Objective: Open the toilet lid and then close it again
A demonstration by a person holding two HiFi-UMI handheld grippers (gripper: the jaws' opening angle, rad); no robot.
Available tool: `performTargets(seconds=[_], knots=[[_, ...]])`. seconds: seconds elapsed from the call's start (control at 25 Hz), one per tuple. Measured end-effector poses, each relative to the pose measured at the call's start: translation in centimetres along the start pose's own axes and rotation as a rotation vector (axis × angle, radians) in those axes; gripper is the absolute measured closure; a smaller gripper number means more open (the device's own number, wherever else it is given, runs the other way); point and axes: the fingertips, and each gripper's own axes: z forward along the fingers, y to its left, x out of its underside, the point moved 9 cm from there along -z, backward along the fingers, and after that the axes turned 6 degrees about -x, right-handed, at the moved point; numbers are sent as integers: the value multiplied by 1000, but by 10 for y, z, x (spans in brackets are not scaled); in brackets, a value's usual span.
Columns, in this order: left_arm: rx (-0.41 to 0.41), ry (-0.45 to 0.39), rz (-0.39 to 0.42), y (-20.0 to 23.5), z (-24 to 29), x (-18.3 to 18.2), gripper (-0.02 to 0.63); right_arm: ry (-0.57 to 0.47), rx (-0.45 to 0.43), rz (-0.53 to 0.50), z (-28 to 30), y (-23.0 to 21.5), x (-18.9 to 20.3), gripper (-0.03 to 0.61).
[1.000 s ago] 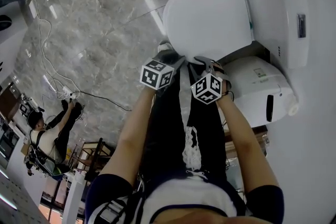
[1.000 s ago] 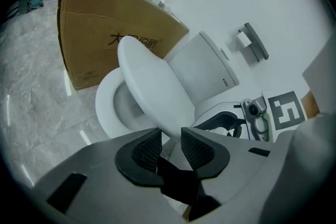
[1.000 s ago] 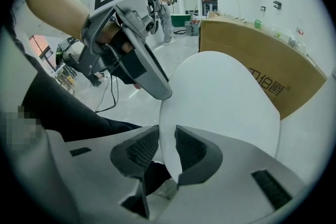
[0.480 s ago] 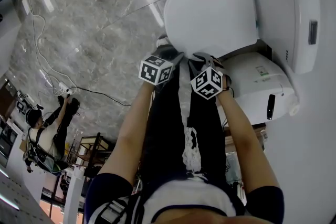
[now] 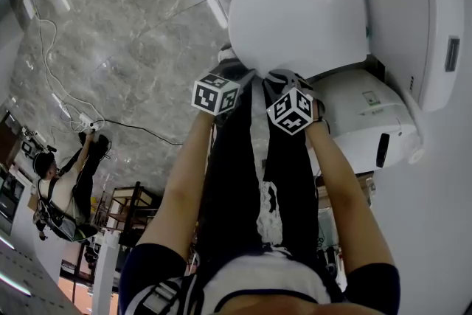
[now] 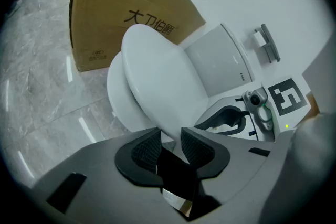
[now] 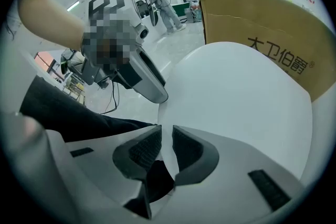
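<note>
The left tool [image 6: 170, 140] holds the front edge of the toilet lid [image 6: 163, 78] between its jaws. The lid sits tilted above the bowl [image 6: 116, 105]. A cardboard box [image 6: 105, 13] stands behind.

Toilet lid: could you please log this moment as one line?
toilet lid: nearly down | left claw: clamped on rim | right claw: just closed further, rim between pads

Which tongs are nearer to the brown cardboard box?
Left. The left tongs grip the front edge of the white toilet lid, toward the brown cardboard box; right tongs, jaws just closed on that edge, sit farther.
</note>
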Motion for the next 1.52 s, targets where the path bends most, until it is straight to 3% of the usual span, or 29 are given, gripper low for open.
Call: performTargets(seconds=[0.76,1.52], knots=[[-4,27,-43,35,34,10,489,5,36,157,39,-19,7,546],[-12,89,-64,56,61,12,488,56,35,195,66,-32,11,548]])
